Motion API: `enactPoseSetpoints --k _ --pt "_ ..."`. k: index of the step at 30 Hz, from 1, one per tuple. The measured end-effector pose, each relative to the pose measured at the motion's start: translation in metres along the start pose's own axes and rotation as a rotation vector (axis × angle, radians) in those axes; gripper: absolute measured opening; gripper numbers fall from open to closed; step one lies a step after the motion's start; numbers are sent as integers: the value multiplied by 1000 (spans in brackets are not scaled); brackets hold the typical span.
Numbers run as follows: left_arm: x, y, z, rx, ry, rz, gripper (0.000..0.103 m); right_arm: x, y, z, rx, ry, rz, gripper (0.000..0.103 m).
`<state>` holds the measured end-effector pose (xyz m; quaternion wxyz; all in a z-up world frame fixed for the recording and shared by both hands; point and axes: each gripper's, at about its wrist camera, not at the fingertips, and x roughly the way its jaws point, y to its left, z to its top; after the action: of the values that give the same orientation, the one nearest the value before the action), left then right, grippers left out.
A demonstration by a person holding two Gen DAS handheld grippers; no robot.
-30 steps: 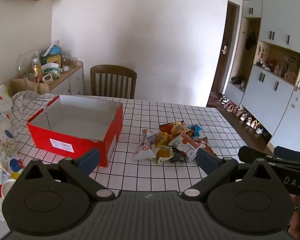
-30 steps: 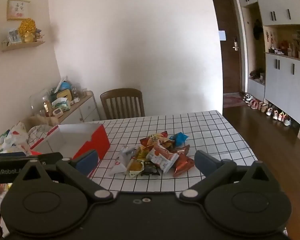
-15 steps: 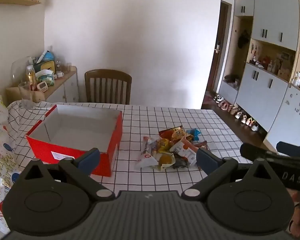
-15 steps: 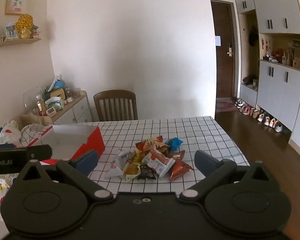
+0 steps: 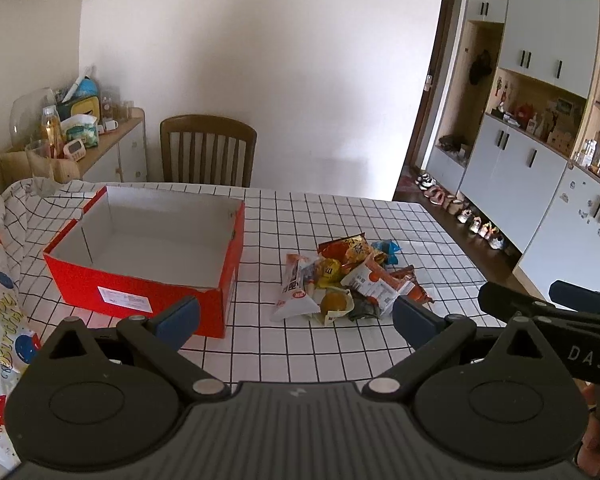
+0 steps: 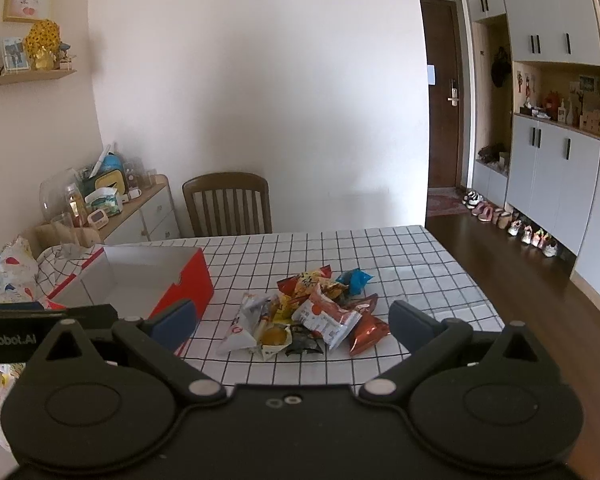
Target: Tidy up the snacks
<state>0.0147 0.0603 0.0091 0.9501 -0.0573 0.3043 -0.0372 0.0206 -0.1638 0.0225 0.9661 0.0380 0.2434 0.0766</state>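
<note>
Snacks [image 5: 350, 278] lie heaped on the checked counter [image 5: 340, 216], just right of the red box [image 5: 148, 256], apart from it. The box stands open with nothing visible inside; a wooden chair [image 5: 208, 148] stands behind it at the counter's far edge. Left tongs [image 5: 296, 318] and right tongs [image 6: 292, 322] both gape wide, holding nothing, nearer the camera than the box and heap.

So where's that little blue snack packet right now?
The blue snack packet lies at the far right edge of the snack pile on the checked tablecloth, beside an orange bag, well right of the red box.
</note>
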Motion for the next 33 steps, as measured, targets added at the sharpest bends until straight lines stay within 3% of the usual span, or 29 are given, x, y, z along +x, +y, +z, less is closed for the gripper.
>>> enactPoseSetpoints --k 33 --pt "20 36 14 26 39 -80 103 17 35 4 45 31 -88 102"
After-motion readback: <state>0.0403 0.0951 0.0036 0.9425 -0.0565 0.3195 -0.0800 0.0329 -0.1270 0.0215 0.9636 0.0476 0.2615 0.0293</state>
